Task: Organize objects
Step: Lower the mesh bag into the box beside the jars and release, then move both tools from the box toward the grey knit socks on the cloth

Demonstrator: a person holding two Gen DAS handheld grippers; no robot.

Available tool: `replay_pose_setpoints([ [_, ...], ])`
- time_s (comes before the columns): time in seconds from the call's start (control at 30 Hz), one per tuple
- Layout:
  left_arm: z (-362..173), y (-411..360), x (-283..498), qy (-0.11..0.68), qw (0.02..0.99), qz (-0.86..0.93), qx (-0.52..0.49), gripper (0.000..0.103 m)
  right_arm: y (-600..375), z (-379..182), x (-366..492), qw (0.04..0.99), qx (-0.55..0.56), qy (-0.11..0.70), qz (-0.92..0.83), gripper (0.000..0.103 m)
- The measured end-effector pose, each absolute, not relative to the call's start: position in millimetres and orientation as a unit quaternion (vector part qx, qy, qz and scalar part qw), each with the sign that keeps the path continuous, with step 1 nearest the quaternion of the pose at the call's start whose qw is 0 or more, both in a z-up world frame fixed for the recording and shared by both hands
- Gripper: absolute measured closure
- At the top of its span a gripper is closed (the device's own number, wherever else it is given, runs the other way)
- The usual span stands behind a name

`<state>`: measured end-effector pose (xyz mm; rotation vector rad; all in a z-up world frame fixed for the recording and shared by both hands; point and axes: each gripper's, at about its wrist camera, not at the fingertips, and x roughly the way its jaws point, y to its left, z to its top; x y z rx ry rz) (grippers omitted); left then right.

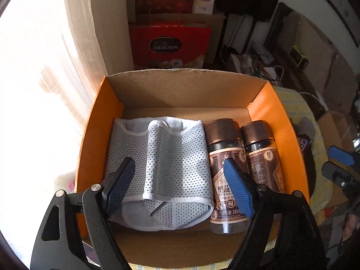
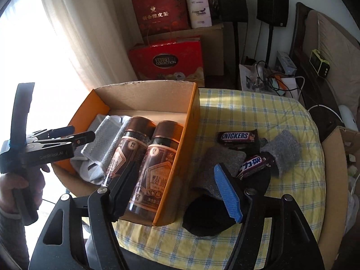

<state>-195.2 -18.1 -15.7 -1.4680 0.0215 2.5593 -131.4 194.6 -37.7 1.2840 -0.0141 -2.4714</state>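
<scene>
Both grippers hang with jaws wide apart, gripping nothing: left gripper (image 1: 180, 186), right gripper (image 2: 177, 189).

Orange cardboard box (image 1: 276, 112) packs things snugly; grey mesh cloth roll (image 1: 162, 164) beside two brown jars (image 1: 227, 155); two dark chocolate bars (image 2: 238, 137) wait outside on checked tablecloth (image 2: 258, 110).

Grey mesh wrap (image 1: 166, 164) and two brown jars (image 1: 225, 157) side by side in box (image 1: 276, 117)

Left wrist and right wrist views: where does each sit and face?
Left wrist: on the left claw, looking down into the orange box at the mesh wrap and two jars; open.
Right wrist: on the right claw, over the box's right wall; the left claw and a hand show.
Shared: box, wrap, jars.
</scene>
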Motion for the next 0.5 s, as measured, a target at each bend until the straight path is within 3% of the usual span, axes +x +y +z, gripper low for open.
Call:
replay_pose_setpoints([
  [0.23, 3.9, 3.2, -183.8, 0.000, 0.133, 0.871, -0.474, 0.016, 211.4, -29.8, -128.4, 0.151, 0.449, -0.006, -0.881, 0.027],
  [0.5, 18.2, 24.5, -169.9, 0.012, 0.137, 0.884, -0.446, 0.004, 231.6, -23.1, -124.6, 0.123, 0.441, -0.005, -0.889, 0.016],
])
